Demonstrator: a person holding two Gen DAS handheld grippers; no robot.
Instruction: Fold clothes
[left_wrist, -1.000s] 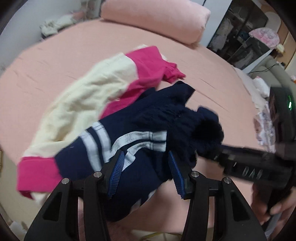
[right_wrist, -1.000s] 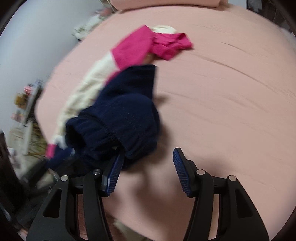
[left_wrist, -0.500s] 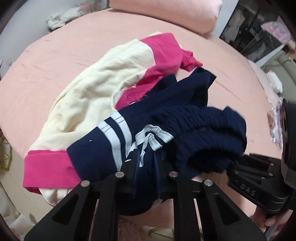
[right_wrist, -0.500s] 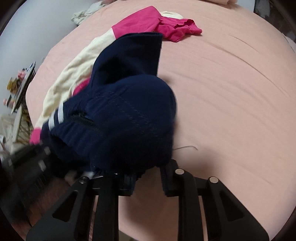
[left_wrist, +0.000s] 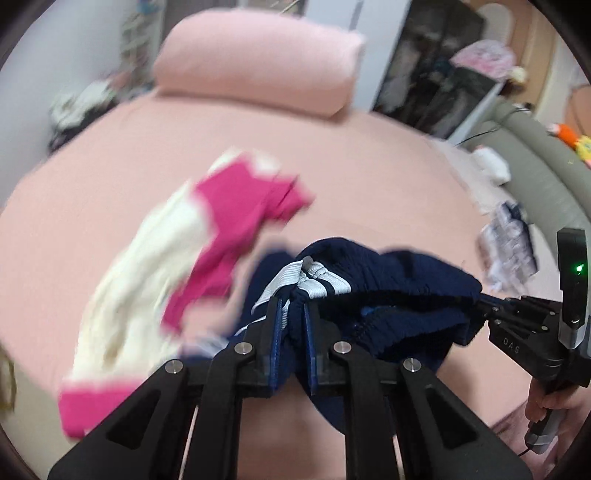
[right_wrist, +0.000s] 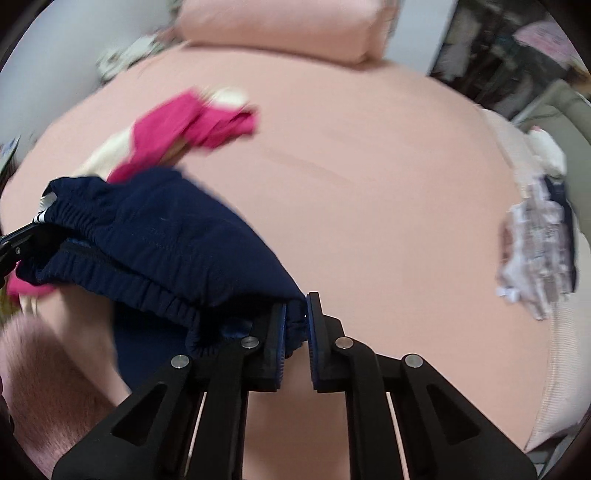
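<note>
Both grippers have closed since a second ago, when their jaws stood wide over the pile, and the navy shorts have come up off the bed.

From the left wrist, my left gripper (left_wrist: 291, 332) is pinched tight on the waistband of the navy shorts (left_wrist: 388, 295), right beside the white side stripes. The elastic band stretches away to my right gripper (left_wrist: 484, 314), which holds its other end, so the garment hangs between the two above the near edge of the bed (left_wrist: 369, 166). The pink and cream top (left_wrist: 192, 251) lies crumpled on the sheet toward the left edge, blurred. A pink pillow (left_wrist: 258, 70) sits at the far edge.

From the right wrist, my right gripper (right_wrist: 295, 332) is nearly shut, a bunch of navy waistband nipped between the pads. The shorts sag leftward toward the other tool at the frame's left edge. A patterned cloth (right_wrist: 535, 240) lies by the right edge of the bed.

I judge the task barely begun: the shorts are lifted and held, but not yet spread flat or folded, and the top is untouched.
</note>
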